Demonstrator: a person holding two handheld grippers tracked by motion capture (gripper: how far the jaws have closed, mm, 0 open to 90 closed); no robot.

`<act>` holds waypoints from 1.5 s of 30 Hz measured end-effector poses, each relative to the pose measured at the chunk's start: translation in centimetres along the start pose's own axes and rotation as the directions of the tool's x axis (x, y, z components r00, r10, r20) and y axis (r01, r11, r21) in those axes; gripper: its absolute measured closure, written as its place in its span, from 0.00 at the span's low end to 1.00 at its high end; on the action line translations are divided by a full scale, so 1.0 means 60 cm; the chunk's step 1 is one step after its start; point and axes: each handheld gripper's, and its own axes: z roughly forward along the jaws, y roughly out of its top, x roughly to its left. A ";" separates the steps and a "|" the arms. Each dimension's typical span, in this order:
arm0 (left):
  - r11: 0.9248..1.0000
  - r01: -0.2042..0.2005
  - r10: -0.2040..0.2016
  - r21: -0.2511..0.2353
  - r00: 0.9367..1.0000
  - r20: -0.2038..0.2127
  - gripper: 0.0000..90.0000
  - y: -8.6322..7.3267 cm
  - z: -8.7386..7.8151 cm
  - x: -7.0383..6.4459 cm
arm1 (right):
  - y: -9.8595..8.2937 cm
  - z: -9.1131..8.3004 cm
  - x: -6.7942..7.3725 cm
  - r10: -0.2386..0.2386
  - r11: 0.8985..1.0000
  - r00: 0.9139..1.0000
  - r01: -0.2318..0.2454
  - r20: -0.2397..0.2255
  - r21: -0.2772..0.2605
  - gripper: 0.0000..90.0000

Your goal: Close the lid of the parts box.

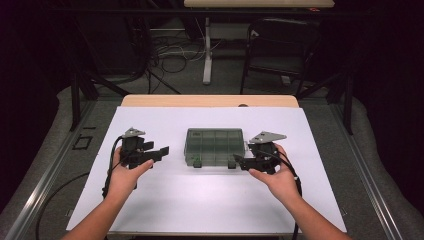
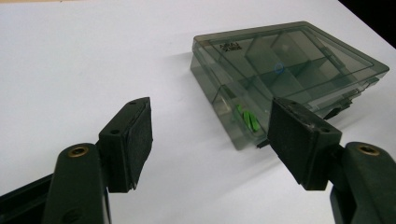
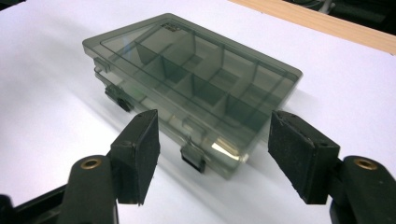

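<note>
**A:** How are the hands set, nearest first?

**B:** Two bare forearms come in from the table's near edge. The left hand [image 1: 125, 172] grips the black two-jaw left gripper [image 1: 161, 151] level, pointing right toward the middle. The right hand [image 1: 277, 177] holds the black two-jaw right gripper [image 1: 239, 160] pointing left, its tips just beside the box's near right corner.

**A:** And the jaws?

**B:** Both pairs stand wide apart with nothing between them. Each jaw is a blocky black piece faced with a matte, slightly rough pad [image 2: 140, 135], with a brass-coloured insert behind it.

**A:** Where is the box?

**B:** One smoky translucent plastic compartment box [image 1: 215, 145], rectangular with its lid closed, lies flat at the middle of the white table sheet [image 1: 200, 205], between the two grippers. Two dark latches [image 3: 193, 157] sit on its near side, and something bright green [image 2: 247, 119] shows through its wall.

**A:** Beyond that?

**B:** The pale wooden table edge [image 1: 210, 100], then a dark chair [image 1: 280, 45] and loose cables [image 1: 170, 52] on the floor.
</note>
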 end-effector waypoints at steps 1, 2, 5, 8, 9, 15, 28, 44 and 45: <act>1.000 -0.001 0.001 0.000 1.000 -0.006 0.35 -0.004 -0.004 0.001 | -0.003 -0.005 -0.002 0.003 1.000 1.000 -0.003 0.001 -0.006 0.37; 1.000 -0.005 0.005 0.001 1.000 -0.014 0.34 -0.007 -0.008 0.003 | -0.005 -0.010 -0.003 0.012 1.000 1.000 -0.012 0.008 -0.009 0.37; 1.000 -0.005 0.005 0.006 0.999 -0.038 0.34 -0.019 -0.019 0.009 | -0.014 -0.023 -0.007 0.007 1.000 1.000 -0.007 0.023 -0.007 0.37; 1.000 -0.002 0.003 0.009 0.999 -0.053 0.34 -0.031 -0.029 0.015 | -0.023 -0.035 -0.010 0.008 1.000 0.999 -0.008 0.034 -0.011 0.37; 1.000 -0.003 0.004 0.014 0.998 -0.059 0.34 -0.035 -0.032 0.017 | -0.026 -0.042 -0.011 0.004 1.000 0.999 -0.004 0.039 0.005 0.37; 1.000 0.002 -0.002 0.007 0.996 -0.085 0.34 -0.057 -0.052 0.025 | -0.053 -0.062 -0.014 0.028 1.000 0.997 -0.027 0.072 -0.015 0.37; 1.000 -0.013 0.012 -0.011 0.994 -0.110 0.34 -0.095 -0.065 0.023 | -0.113 -0.075 -0.015 0.061 0.998 0.992 -0.061 0.112 -0.003 0.37; 1.000 -0.013 0.011 -0.016 0.990 -0.139 0.35 -0.136 -0.056 0.040 | -0.157 -0.071 -0.020 0.074 0.997 0.988 -0.076 0.133 0.008 0.37; 1.000 -0.019 0.016 -0.018 0.990 -0.143 0.35 -0.136 -0.056 0.040 | -0.159 -0.069 -0.021 0.073 0.997 0.988 -0.074 0.134 -0.001 0.37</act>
